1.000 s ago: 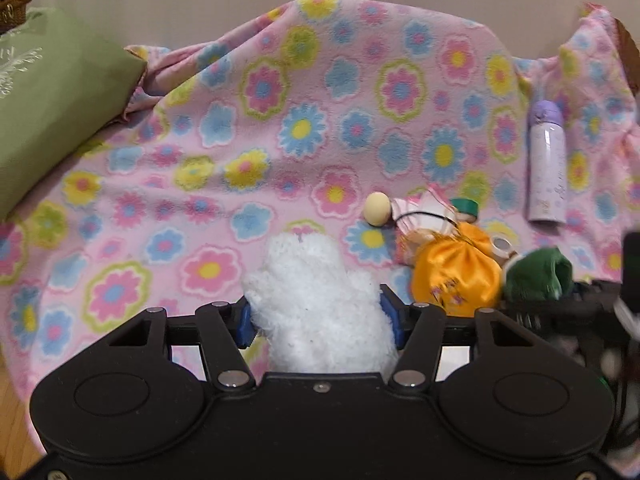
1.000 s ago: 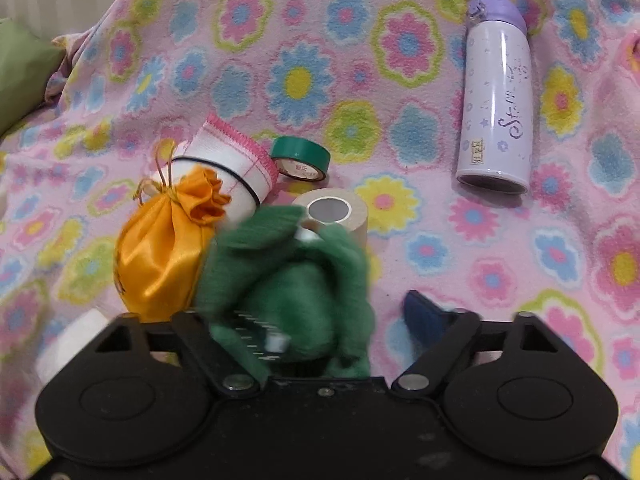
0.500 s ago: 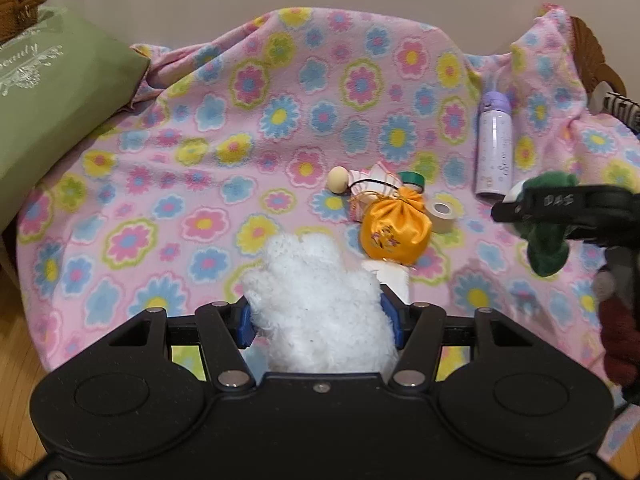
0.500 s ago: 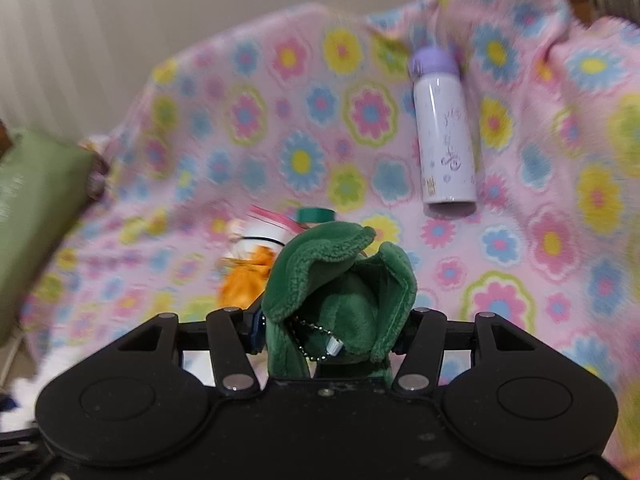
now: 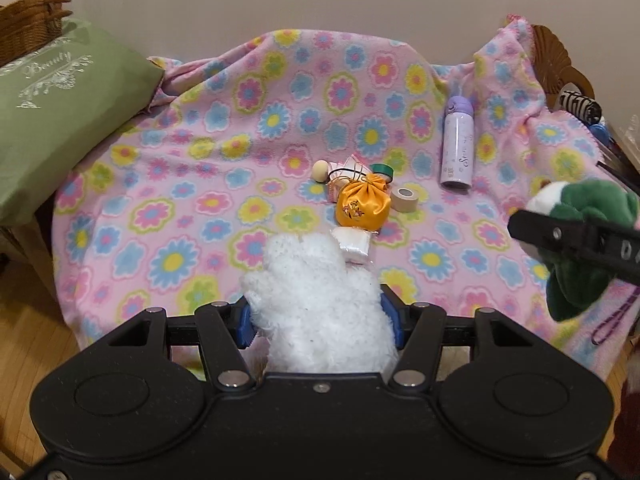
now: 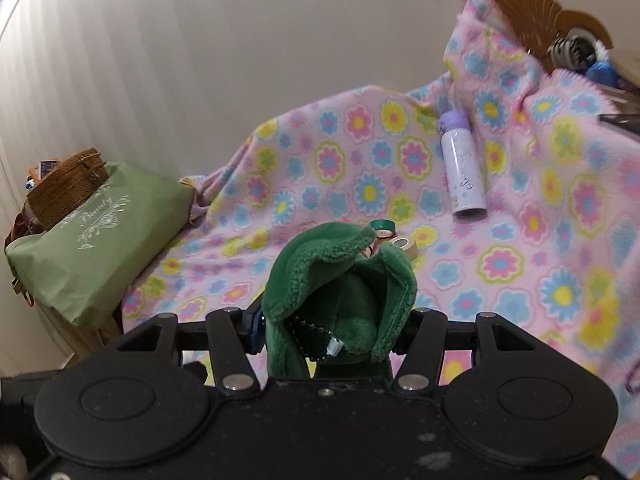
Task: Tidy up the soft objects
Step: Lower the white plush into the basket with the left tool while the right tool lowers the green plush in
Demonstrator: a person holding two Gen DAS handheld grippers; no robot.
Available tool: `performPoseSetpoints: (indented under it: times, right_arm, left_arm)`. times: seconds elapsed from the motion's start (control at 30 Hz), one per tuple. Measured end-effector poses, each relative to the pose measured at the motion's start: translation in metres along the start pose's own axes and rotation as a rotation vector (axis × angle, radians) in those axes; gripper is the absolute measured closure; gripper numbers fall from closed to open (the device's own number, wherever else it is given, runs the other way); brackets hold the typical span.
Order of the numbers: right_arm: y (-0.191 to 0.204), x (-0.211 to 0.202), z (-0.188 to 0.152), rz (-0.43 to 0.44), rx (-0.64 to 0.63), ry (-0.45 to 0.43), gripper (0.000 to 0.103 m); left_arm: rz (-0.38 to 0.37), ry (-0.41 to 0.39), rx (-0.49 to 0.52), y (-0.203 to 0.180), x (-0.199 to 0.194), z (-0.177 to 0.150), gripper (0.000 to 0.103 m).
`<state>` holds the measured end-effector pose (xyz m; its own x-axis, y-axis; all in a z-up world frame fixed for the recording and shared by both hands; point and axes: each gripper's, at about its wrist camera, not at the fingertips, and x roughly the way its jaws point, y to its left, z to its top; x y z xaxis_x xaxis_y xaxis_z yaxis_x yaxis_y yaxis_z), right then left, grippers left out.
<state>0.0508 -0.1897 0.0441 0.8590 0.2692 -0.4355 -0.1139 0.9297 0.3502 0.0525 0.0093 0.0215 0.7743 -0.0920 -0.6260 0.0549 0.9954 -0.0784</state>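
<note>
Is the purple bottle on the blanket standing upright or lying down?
Lying down. The purple bottle rests on its side on the flowered blanket, cap toward the wall and base toward the camera.

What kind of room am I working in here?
Probably a home, a bedroom or living room: a flowered fleece blanket is spread over furniture, a green cushion sits beside it, with a wicker basket and wood floor.

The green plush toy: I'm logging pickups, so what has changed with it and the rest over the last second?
The right gripper closed on the green plush toy and lifted it off the blanket, away from the orange pouch. The left gripper kept hold of the white plush toy and pulled back. Pouch, tape rolls and bottle stayed put.
</note>
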Motion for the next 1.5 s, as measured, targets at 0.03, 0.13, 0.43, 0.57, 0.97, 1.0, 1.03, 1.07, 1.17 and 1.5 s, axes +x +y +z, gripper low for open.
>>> performPoseSetpoints:
  times: [0.03,0.13,0.43,0.57,0.97,1.0,1.03,1.07,1.17,1.5]
  right_arm:
    - [0.002,-0.010,-0.005,0.003,0.002,-0.010,0.048]
    - [0.004,-0.029,-0.015,0.018,0.025,-0.024,0.048]
    - [-0.002,-0.046,-0.044,-0.038,0.100,0.017,0.048]
    - [-0.002,-0.040,-0.052,-0.074,0.105,0.061,0.048]
    - [0.013,-0.028,-0.057,-0.109,0.045,0.139,0.048]
    - [0.013,-0.026,-0.057,-0.110,0.041,0.147,0.048]
    - [0.014,-0.025,-0.057,-0.111,0.036,0.154,0.048]
    - [0.015,-0.023,-0.058,-0.111,0.031,0.162,0.048]
    - [0.018,-0.019,-0.059,-0.109,0.015,0.185,0.048]
    - [0.019,-0.017,-0.058,-0.107,0.010,0.192,0.043]
  left_arm:
    - [-0.004,0.001,-0.007,-0.001,-0.005,-0.002,0.047]
    - [-0.032,0.028,-0.036,-0.002,-0.014,-0.008,0.047]
    - [-0.012,0.096,-0.037,-0.010,-0.011,-0.024,0.047]
    - [-0.008,0.127,-0.057,-0.006,-0.008,-0.031,0.047]
    - [-0.025,0.216,-0.077,-0.001,0.004,-0.044,0.047]
    - [-0.024,0.218,-0.080,0.000,0.004,-0.044,0.047]
    - [-0.023,0.221,-0.082,0.001,0.005,-0.044,0.047]
    - [-0.024,0.224,-0.084,0.001,0.006,-0.044,0.047]
    - [-0.025,0.234,-0.085,0.001,0.007,-0.045,0.047]
    - [-0.011,0.244,-0.090,0.002,0.009,-0.044,0.043]
